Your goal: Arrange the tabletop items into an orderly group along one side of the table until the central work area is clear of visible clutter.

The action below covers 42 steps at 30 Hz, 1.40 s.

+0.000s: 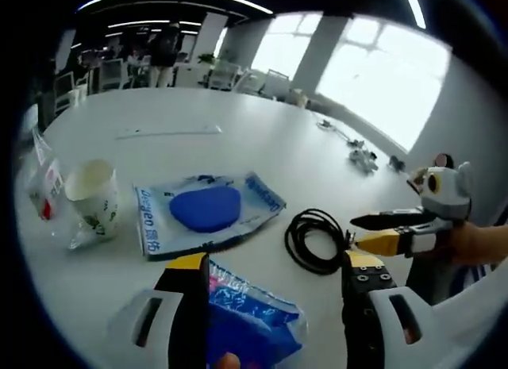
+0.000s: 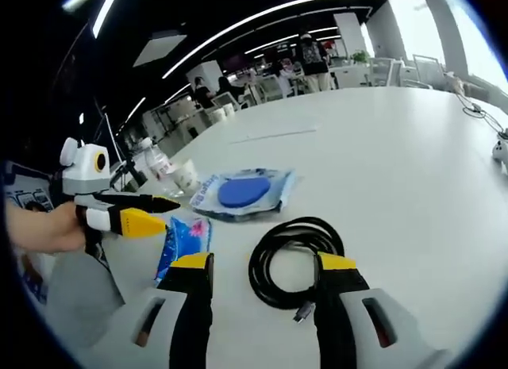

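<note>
My left gripper [image 1: 274, 262] is open, and a crinkled blue packet [image 1: 248, 315] lies on the white table [image 1: 238, 139] between its jaws, close to the left one. Beyond it lies a blue disc in a clear bag [image 1: 206, 209], with a paper cup [image 1: 91, 198] to its left. A coiled black cable [image 1: 317, 238] sits to the right. My right gripper [image 2: 262, 262] is open with the cable coil [image 2: 294, 258] between its jaws. The packet [image 2: 182, 238], the bagged disc [image 2: 242, 193] and the cup [image 2: 186, 177] lie beyond on the left. Each gripper shows in the other's view: right gripper [image 1: 373, 231], left gripper [image 2: 155, 213].
A plastic bottle [image 1: 40, 178] stands beside the cup at the table's edge. A long thin strip [image 1: 171, 132] lies further back. Small white gadgets and cables [image 1: 361, 156] sit near the far right edge. Chairs, desks and people fill the room behind.
</note>
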{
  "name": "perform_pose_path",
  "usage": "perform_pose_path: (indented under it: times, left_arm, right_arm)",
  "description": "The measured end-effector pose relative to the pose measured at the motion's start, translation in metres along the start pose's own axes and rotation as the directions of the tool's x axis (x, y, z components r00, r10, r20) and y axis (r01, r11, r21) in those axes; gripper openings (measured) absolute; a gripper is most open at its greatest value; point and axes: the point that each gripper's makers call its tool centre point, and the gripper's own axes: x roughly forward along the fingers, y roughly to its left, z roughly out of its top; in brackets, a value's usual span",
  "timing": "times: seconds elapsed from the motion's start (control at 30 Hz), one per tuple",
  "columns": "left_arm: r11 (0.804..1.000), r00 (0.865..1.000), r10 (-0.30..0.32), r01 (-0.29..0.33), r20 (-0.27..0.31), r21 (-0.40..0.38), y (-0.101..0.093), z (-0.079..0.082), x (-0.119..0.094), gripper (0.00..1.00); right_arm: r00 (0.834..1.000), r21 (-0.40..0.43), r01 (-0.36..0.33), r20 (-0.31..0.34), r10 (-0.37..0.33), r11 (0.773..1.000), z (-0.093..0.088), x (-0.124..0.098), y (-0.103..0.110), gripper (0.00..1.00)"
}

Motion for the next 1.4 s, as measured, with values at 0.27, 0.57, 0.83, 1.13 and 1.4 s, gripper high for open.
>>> perform_pose_path:
  times: [0.27, 0.57, 0.83, 1.13, 1.4]
  left_arm:
    - [0.999, 0.999, 0.050, -0.050, -0.020, 0.006, 0.031, -0.003, -0.012, 0.63]
    - [0.997, 0.996, 0.077, -0.076, -0.051, 0.010, 0.054, -0.011, -0.018, 0.64]
    - [0.997, 0.994, 0.082, -0.080, -0.078, 0.023, 0.063, -0.018, -0.018, 0.64]
    - [0.996, 0.991, 0.084, -0.080, -0.105, 0.042, 0.070, -0.024, -0.015, 0.64]
    - [0.995, 0.987, 0.083, -0.075, -0.138, 0.065, 0.078, -0.032, -0.011, 0.63]
  right_arm:
    - [0.998, 0.037, -0.053, -0.017, 0.054, 0.998, -0.017, 0.003, 0.034, 0.44]
    - [0.989, 0.069, -0.106, -0.096, 0.113, 0.992, -0.048, 0.004, 0.065, 0.43]
    - [0.979, 0.143, -0.142, -0.129, 0.160, 0.980, -0.061, 0.002, 0.088, 0.41]
    - [0.961, 0.217, -0.174, -0.174, 0.214, 0.961, -0.071, 0.009, 0.115, 0.41]
    - [0.956, 0.294, -0.153, -0.196, 0.216, 0.943, -0.075, 0.019, 0.127, 0.41]
